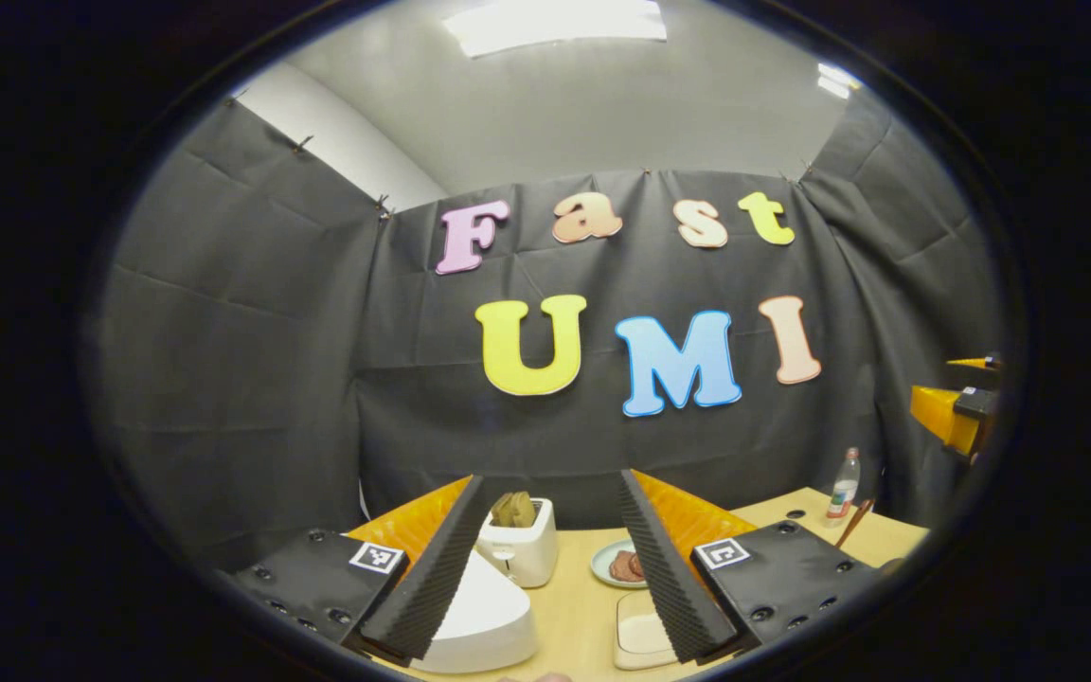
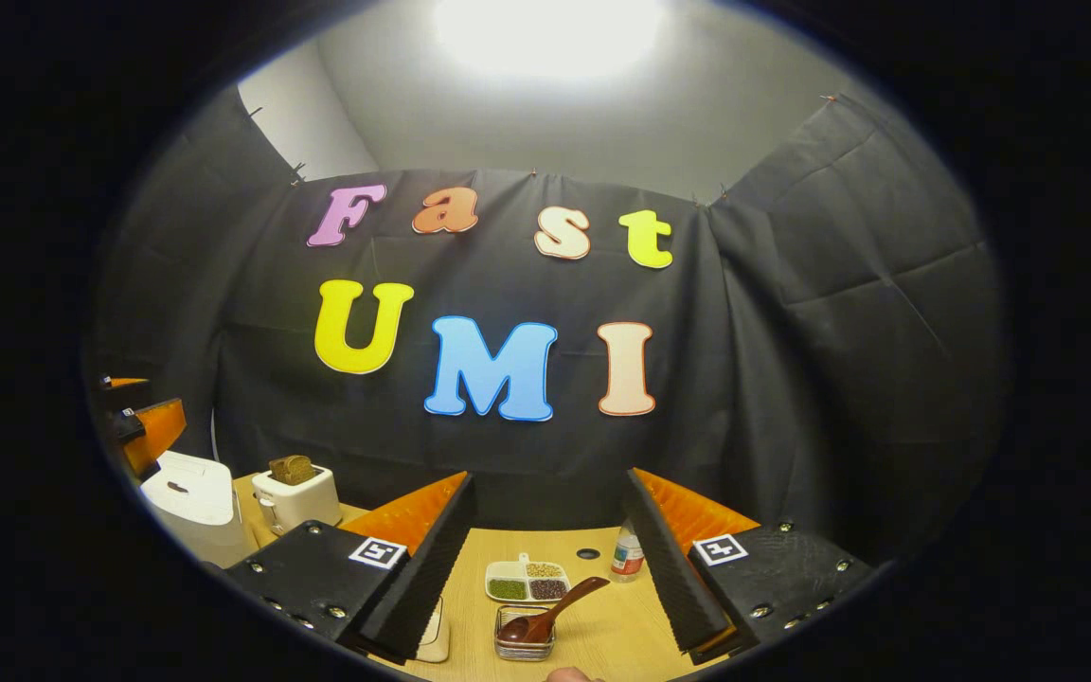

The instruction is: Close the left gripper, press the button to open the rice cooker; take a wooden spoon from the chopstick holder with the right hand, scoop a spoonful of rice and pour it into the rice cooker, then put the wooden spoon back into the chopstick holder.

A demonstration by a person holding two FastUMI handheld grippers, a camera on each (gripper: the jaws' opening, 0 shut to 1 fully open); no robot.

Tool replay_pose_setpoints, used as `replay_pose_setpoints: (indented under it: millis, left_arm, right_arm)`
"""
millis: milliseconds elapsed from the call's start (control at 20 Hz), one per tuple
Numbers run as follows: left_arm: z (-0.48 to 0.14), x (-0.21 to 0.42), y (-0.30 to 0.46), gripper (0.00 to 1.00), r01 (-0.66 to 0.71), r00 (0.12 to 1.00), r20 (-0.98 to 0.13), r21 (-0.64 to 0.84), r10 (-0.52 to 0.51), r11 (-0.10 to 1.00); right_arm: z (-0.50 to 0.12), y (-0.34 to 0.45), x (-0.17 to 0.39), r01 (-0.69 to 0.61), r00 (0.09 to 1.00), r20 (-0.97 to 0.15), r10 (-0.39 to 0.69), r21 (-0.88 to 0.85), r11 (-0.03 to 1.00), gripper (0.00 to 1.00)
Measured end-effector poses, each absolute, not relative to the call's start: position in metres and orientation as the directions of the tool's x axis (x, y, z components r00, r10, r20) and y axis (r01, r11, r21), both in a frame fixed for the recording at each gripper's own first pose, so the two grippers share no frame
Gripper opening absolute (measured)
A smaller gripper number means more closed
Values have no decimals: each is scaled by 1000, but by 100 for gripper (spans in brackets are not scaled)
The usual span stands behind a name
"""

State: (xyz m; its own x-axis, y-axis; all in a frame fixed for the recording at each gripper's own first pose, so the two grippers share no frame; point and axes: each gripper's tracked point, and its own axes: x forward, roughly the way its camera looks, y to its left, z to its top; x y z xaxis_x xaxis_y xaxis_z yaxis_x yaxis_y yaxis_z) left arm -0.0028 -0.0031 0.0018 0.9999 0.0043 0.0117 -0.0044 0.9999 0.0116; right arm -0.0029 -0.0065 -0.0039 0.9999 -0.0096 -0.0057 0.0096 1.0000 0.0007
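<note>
- Cooker [image 1: 474, 616]: it sits low on the table [image 1: 574, 606], just ahead of and under your left gripper [image 1: 545, 559], with its white lid showing between the two fingers, nearer the left finger.
- Your left gripper is wide open and holds nothing; the task has you close it before you press, so I judge closing comes first.
- The button shows as a small dark mark on the lid in the right gripper view, where the cooker [image 2: 190, 502] sits far to the left; the left gripper is plainly the nearer one.
- Toaster [image 1: 519, 545] stands just behind the cooker, bread in its slot; keep the press short of it.
- A plate [image 1: 623, 565] and a pale tray [image 1: 642, 633] lie to the right of the cooker, out of the way.
- Your right gripper [image 2: 550, 559] is also wide open and empty.
- Spoon [image 2: 550, 611]: its bowl rests in a small clear holder [image 2: 524, 642] directly ahead of the right gripper, handle slanting up and right.
- A divided dish [image 2: 527, 582] of grains lies just behind it, a bottle [image 2: 628, 559] beside.
</note>
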Motion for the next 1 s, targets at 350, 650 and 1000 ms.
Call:
replay_pose_setpoints:
  millis: [350,650,1000]
  left_arm:
    - [5,-6,-2,96,-1,1000,18,14,1,1000]
    - [7,-6,2,96,-1,1000,22,15,1,1000]
    - [7,-6,8,64,-3,1000,23,26,3,1000]
  right_arm:
    - [-7,-4,-5,2,1000,-12,-2,-1,1000,95]
    - [-7,-1,-7,-6,1000,-10,6,-6,1000,95]
    - [-9,4,-10,-28,1000,-11,28,-3,1000,95]
